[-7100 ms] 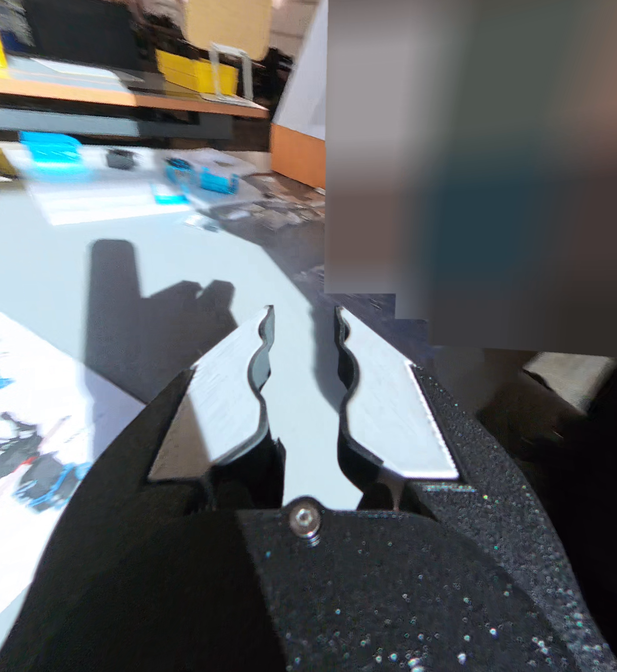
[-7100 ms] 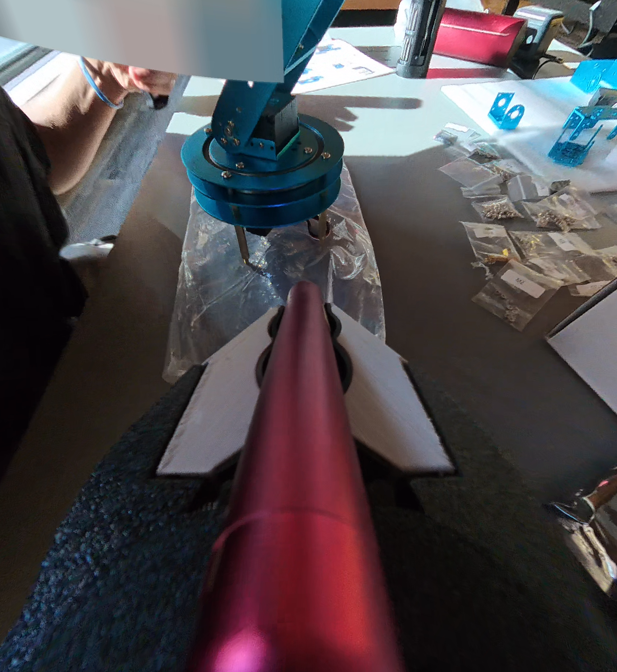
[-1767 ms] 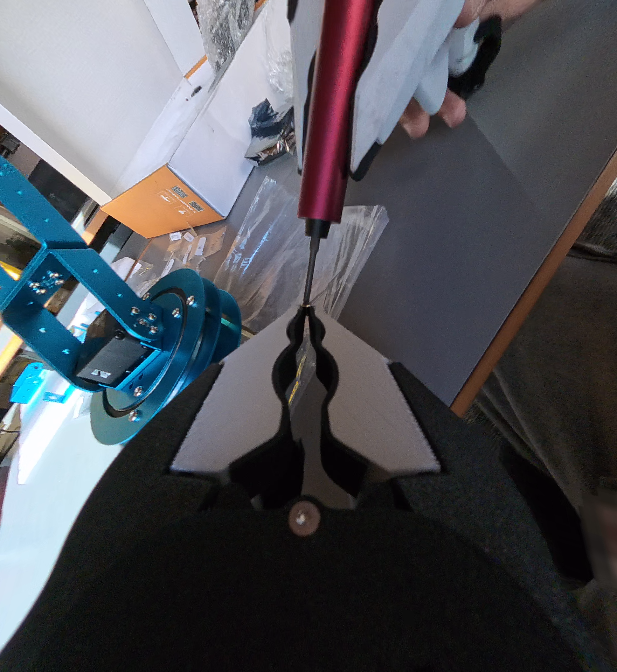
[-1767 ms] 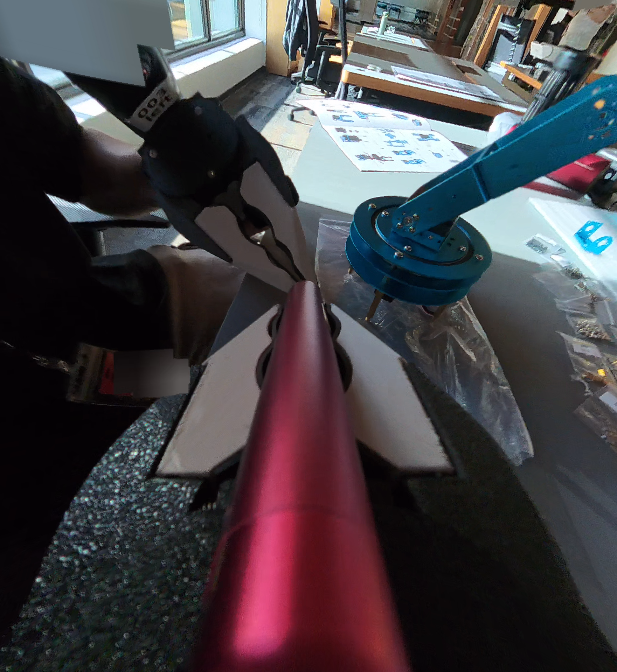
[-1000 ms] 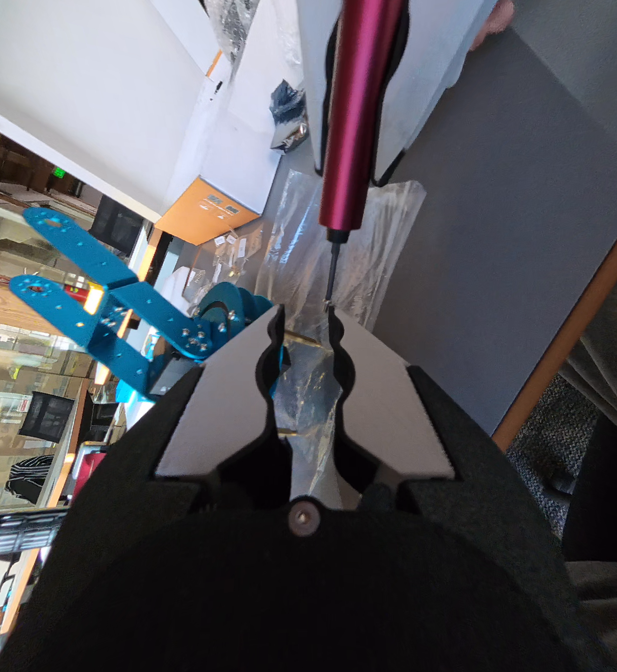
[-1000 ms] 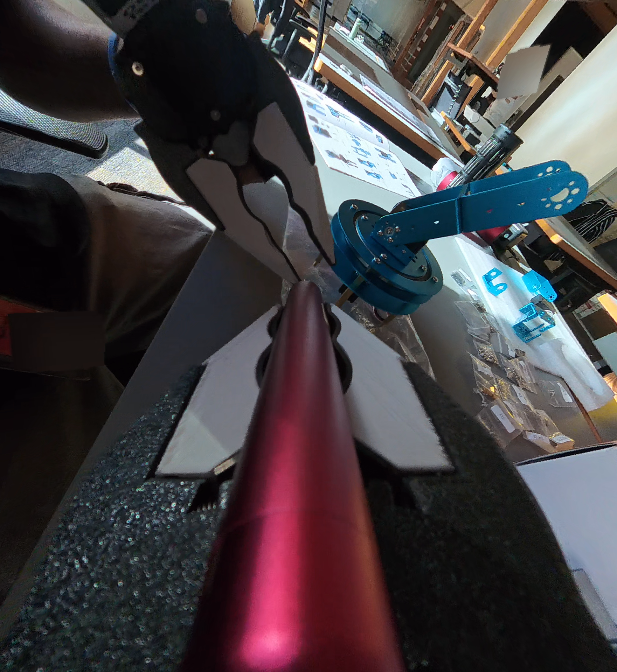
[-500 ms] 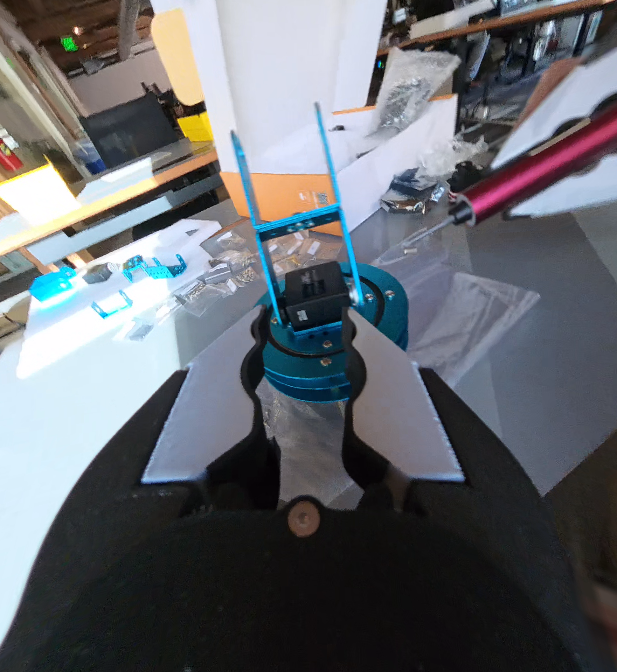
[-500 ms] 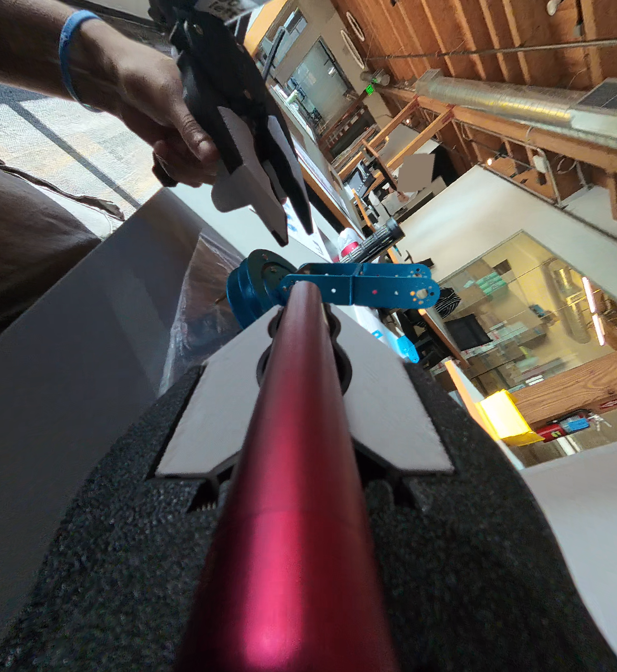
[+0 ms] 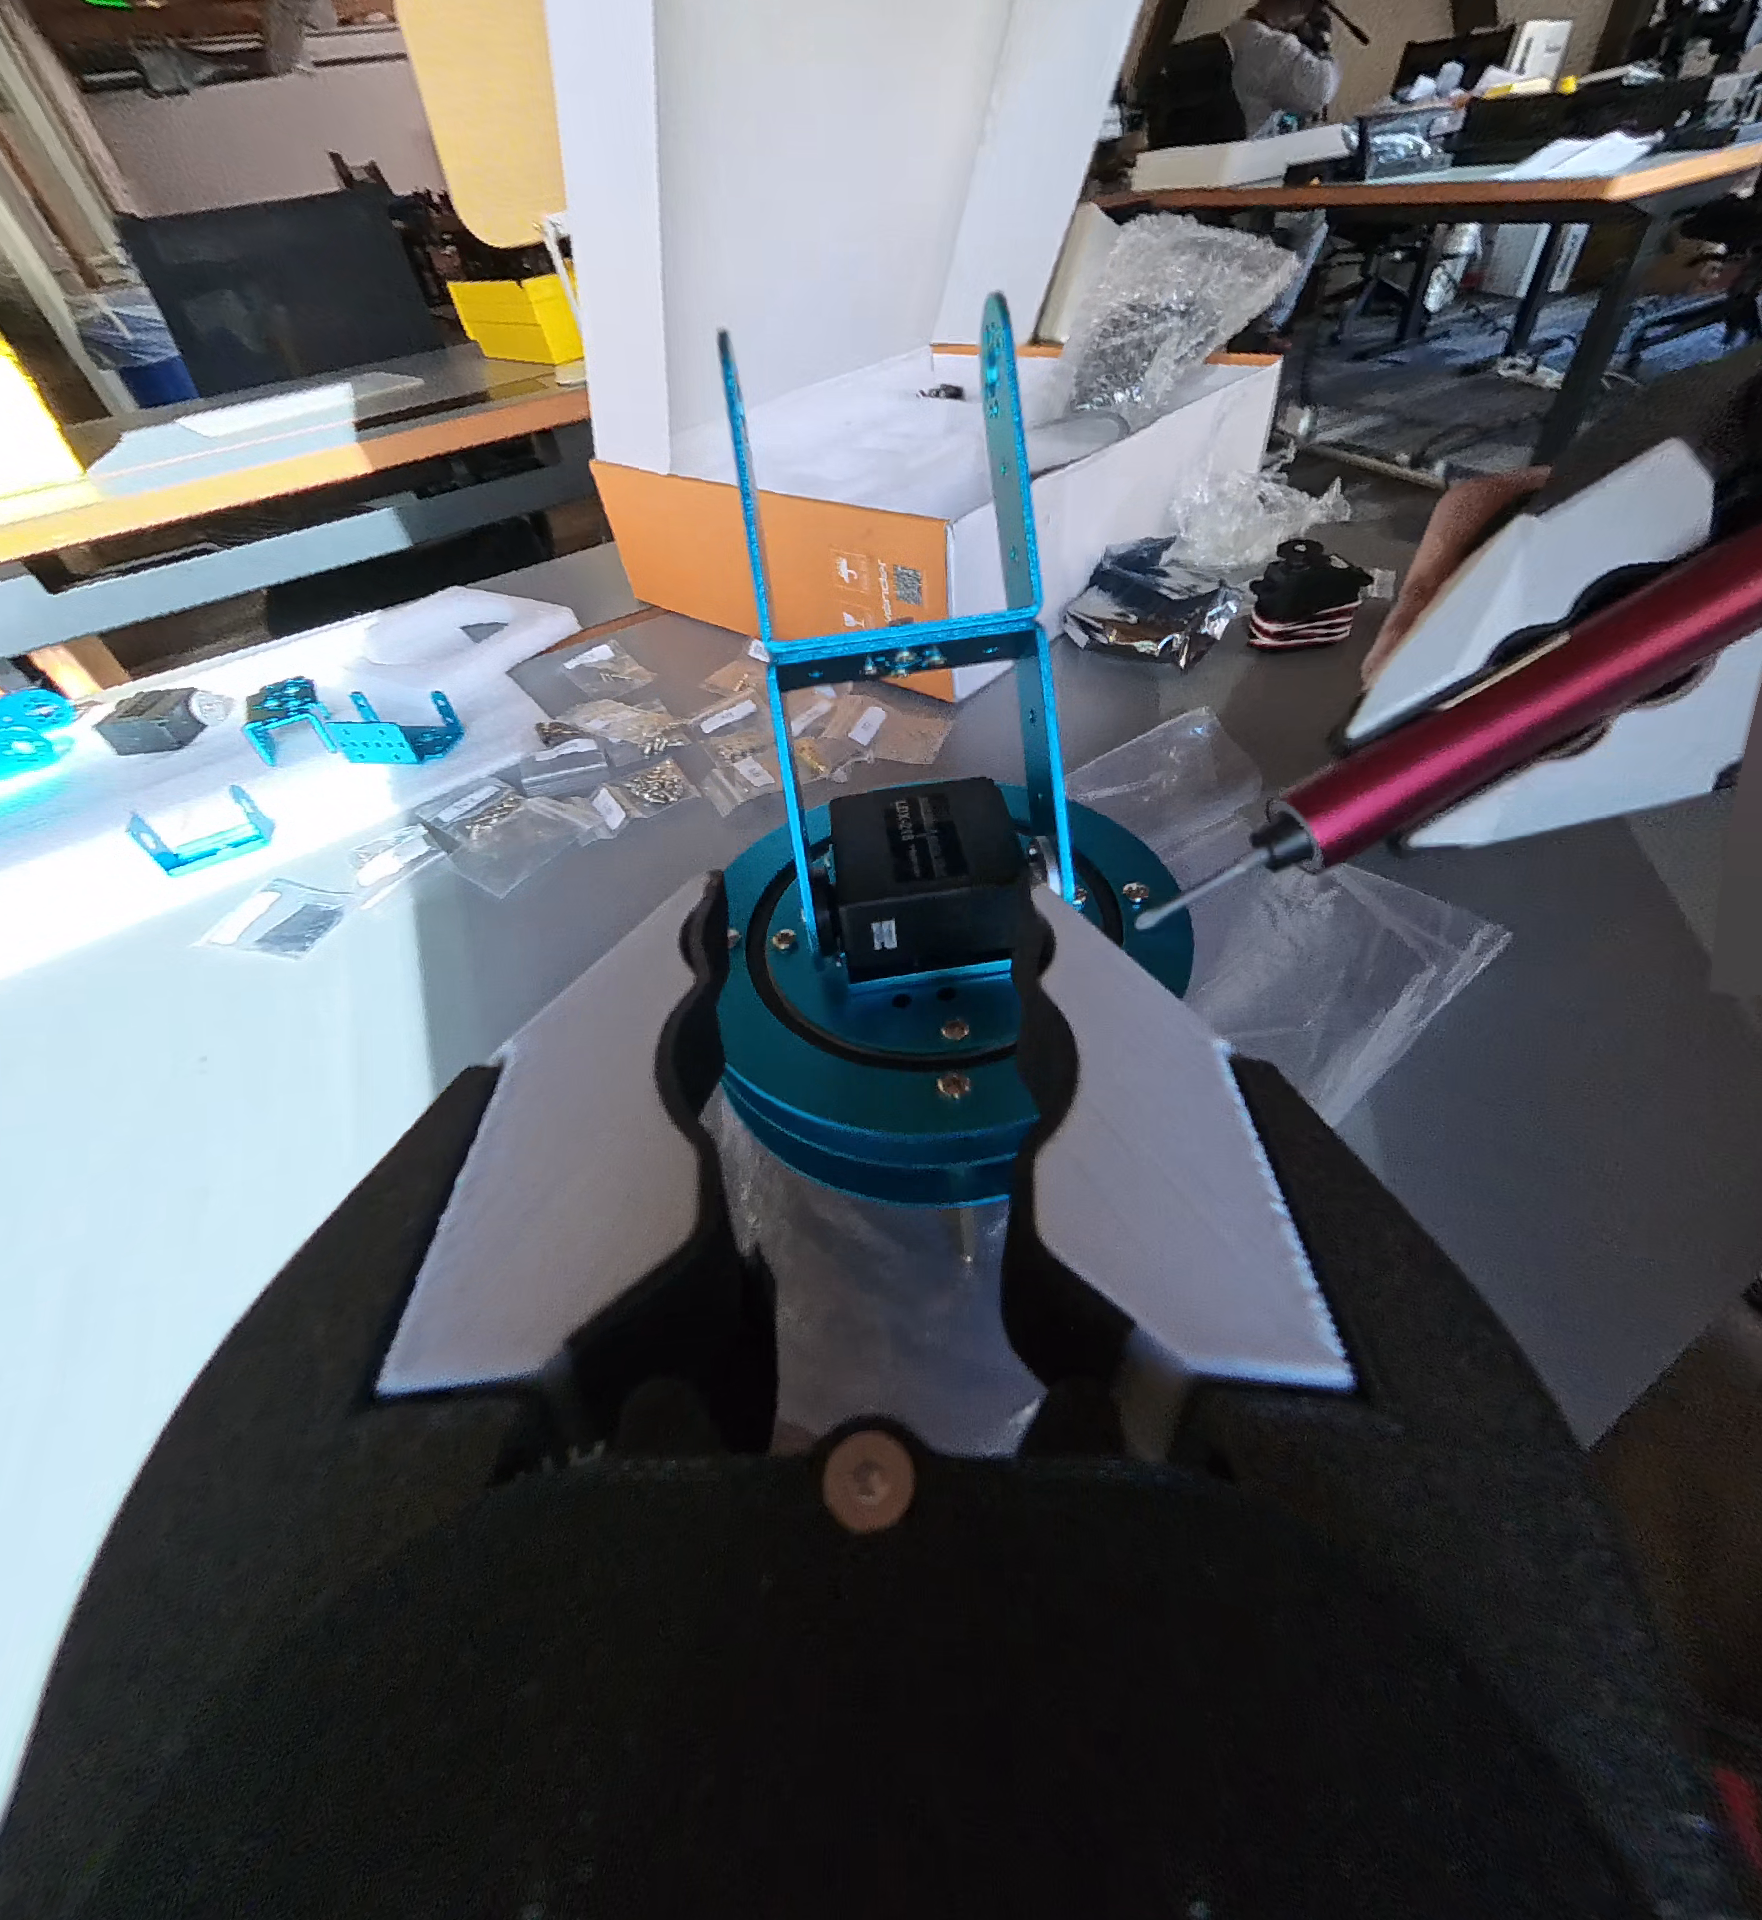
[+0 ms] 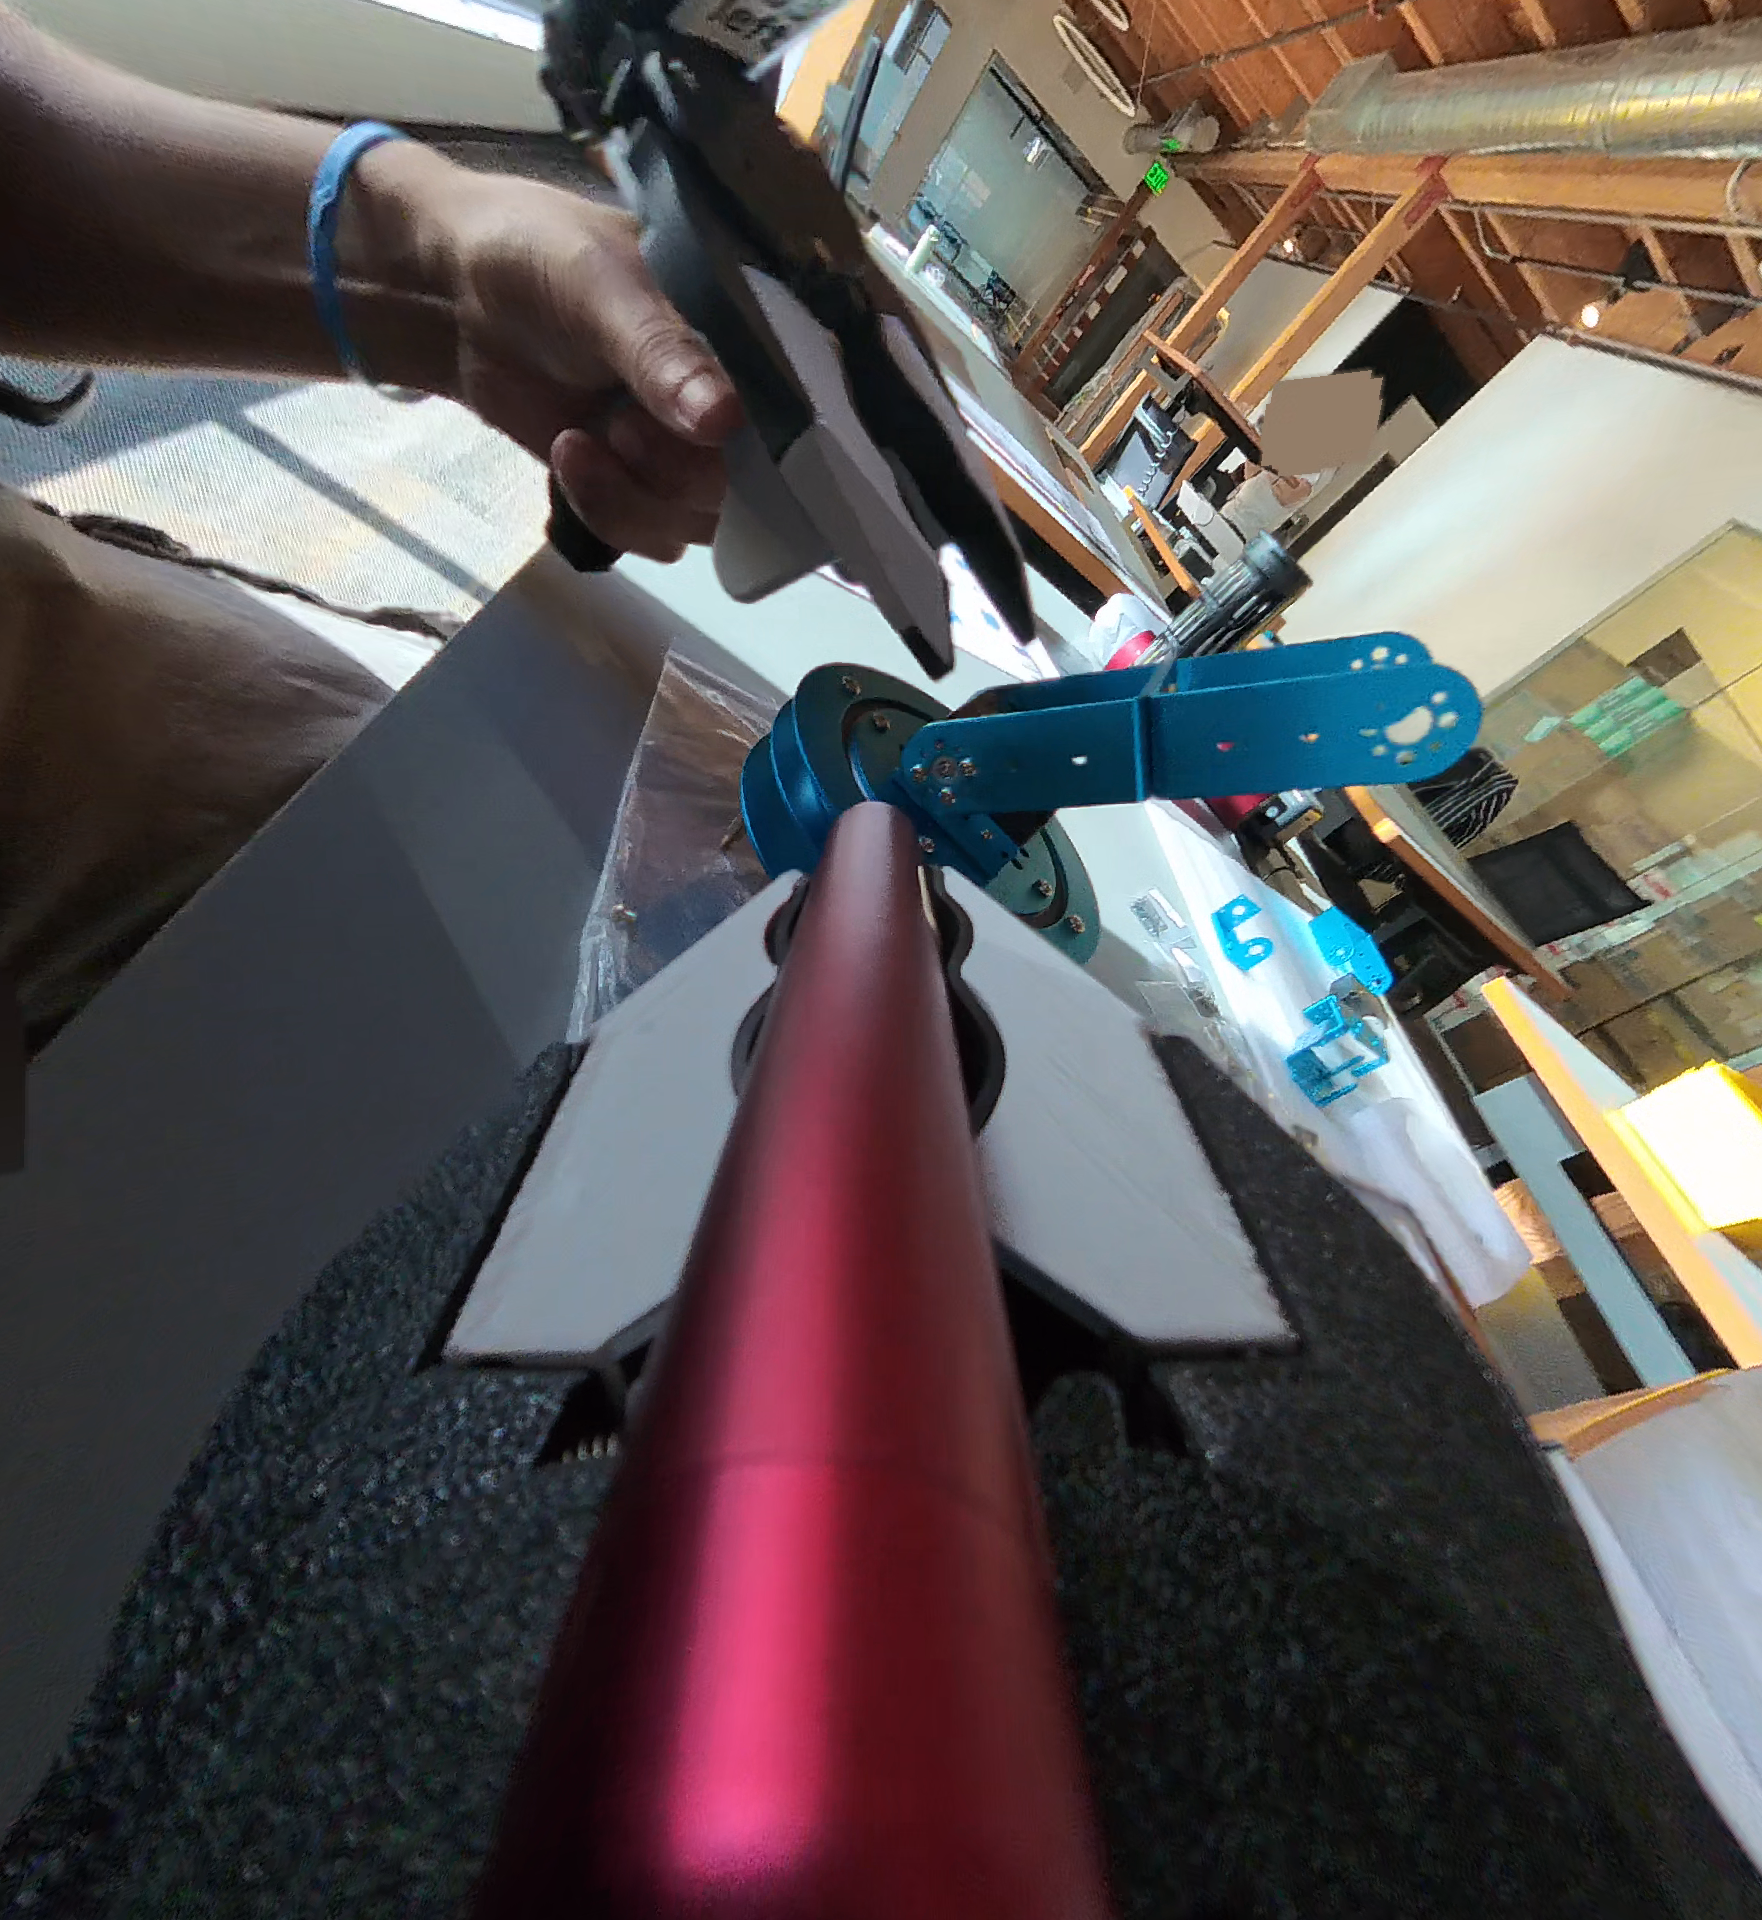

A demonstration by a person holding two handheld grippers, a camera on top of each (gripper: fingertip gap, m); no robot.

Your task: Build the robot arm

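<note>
Left wrist view: left gripper (image 9: pixel 869 935) jaws spread wide, nothing held, straddling the round blue anodised metal turntable base (image 9: pixel 918 1101) without clear contact; base sits on a clear plastic bag (image 9: pixel 1313 935) on the grey table (image 9: pixel 1583 1122), black servo block (image 9: pixel 924 878) and upright blue U-bracket (image 9: pixel 898 582) on top. Right gripper (image 10: pixel 872 909) clamped on the red metal electric screwdriver (image 10: pixel 835 1351); its thin bit tip (image 9: pixel 1152 916) rests at the base's top rim. Small hardware bags (image 9: pixel 638 769) lie behind.

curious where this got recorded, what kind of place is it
Likely a shared workshop or maker-space office: a blue robot-arm kit half built on the table, small bags of screws, rows of desks and exposed ceiling beams.
</note>
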